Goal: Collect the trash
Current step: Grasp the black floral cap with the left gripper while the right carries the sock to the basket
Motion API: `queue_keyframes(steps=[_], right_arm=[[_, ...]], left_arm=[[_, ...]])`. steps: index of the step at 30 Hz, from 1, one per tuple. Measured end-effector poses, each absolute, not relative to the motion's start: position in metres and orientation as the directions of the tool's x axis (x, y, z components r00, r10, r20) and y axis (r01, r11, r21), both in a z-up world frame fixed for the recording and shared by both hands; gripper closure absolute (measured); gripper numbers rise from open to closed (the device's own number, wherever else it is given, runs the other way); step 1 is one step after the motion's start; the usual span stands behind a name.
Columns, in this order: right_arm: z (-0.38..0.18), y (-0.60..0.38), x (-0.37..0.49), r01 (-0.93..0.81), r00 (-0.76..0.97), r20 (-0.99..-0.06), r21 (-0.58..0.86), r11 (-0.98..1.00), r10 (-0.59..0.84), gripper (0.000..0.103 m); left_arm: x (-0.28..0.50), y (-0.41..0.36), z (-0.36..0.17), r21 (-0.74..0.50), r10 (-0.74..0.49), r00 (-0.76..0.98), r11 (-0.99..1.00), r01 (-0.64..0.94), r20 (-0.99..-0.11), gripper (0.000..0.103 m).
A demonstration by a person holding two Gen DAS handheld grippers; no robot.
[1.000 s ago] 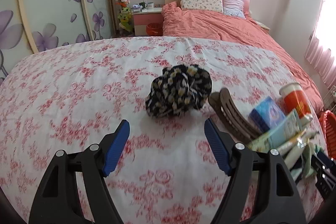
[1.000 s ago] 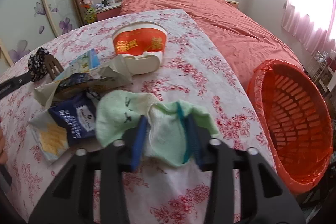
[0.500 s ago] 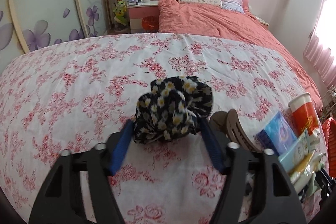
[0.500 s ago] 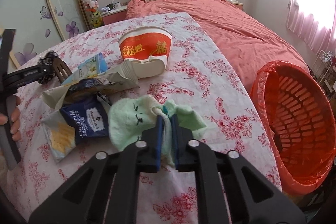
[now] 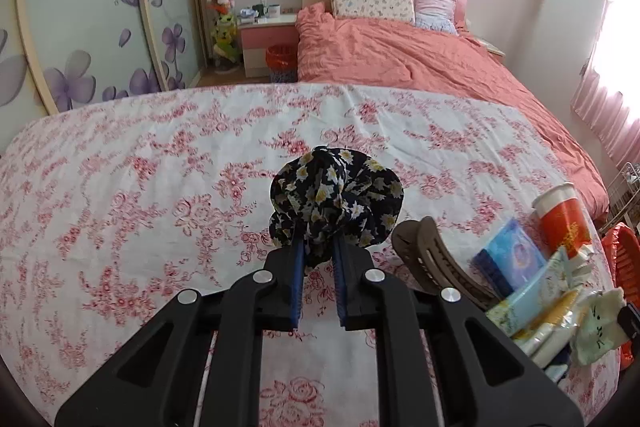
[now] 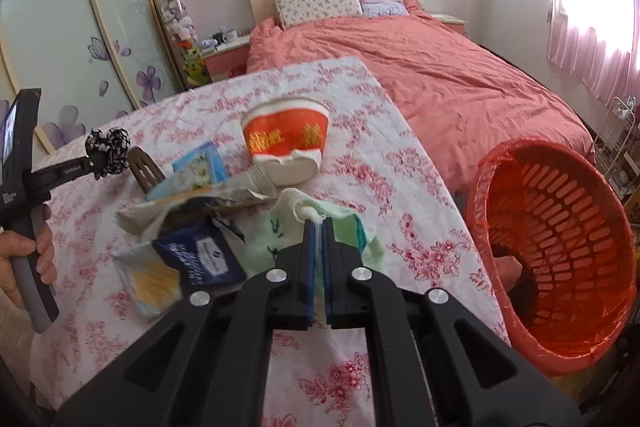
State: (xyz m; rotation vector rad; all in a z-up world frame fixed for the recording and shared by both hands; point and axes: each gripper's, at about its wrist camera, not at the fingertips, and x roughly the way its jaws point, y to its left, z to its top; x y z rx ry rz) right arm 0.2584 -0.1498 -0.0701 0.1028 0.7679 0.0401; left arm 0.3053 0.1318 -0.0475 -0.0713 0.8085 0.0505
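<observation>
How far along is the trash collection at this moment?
Little looks done: the orange basket shows hardly anything inside. In hand: the left gripper is shut on the floral scrunchie, and the right gripper is shut on the green sock. Left: the paper cup, snack wrappers and brown hair claw.

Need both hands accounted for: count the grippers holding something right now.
2. The left gripper is shut on the floral scrunchie over the table; the right gripper is shut on the green sock beside the wrappers.

Pink walls, coral bed (image 5: 420,67), floral wardrobe doors (image 5: 80,27), bright curtained window (image 6: 592,7)
</observation>
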Motion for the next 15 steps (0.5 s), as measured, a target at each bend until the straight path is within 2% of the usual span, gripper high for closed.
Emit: queue_keyframes(steps=[15], right_arm=[[-0.022, -0.162, 0.221, -0.006, 0.805, -0.586, 0.146, 0.989, 0.091, 0.098]], left_arm=[[0.267, 0.114, -0.004, -0.027, 0.009, 0.742, 0.999, -0.036, -0.670, 0.090]])
